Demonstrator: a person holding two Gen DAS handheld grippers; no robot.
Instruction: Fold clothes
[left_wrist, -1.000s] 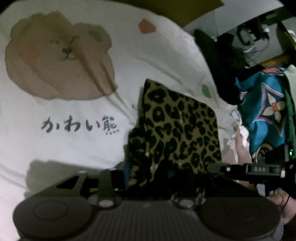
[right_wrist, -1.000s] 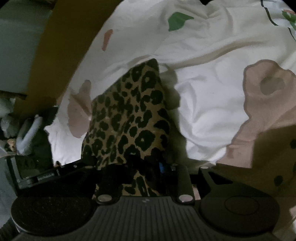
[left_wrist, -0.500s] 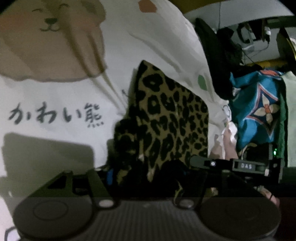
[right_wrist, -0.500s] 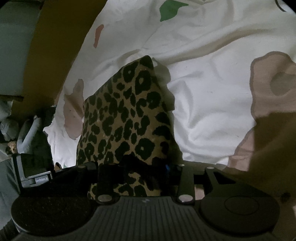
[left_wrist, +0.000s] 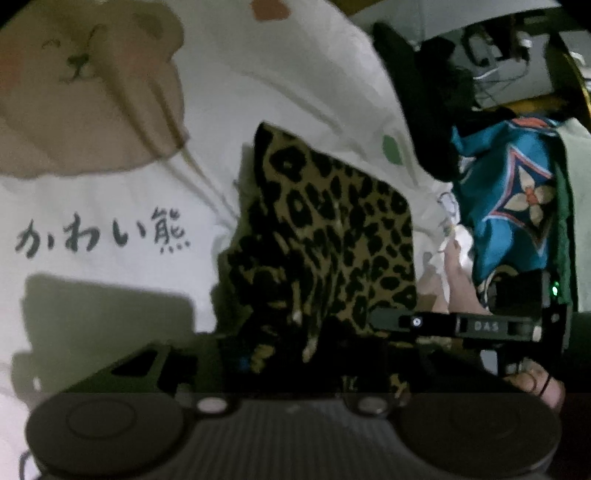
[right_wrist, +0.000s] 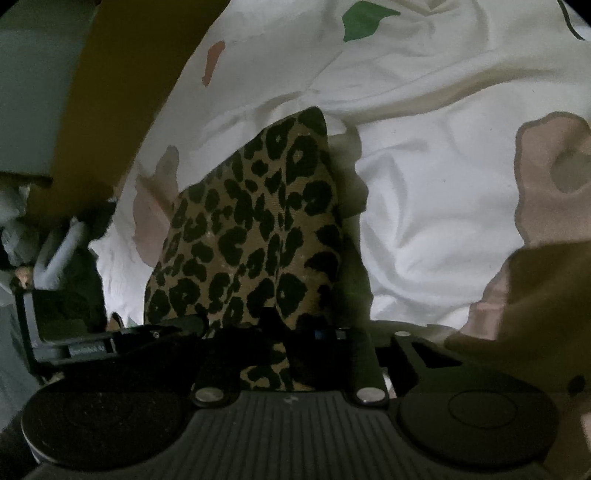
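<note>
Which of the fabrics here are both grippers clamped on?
The leopard-print cloth, held by left gripper and right gripper; the blue patterned fabric lies untouched aside.

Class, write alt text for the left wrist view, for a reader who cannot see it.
A folded leopard-print garment is pinched at its near edge by the left gripper, jaws closed on the cloth. It lies on a white bedsheet printed with a brown bear and Japanese lettering. At right, the right gripper also meets the garment, beside a blue patterned cloth.
</note>
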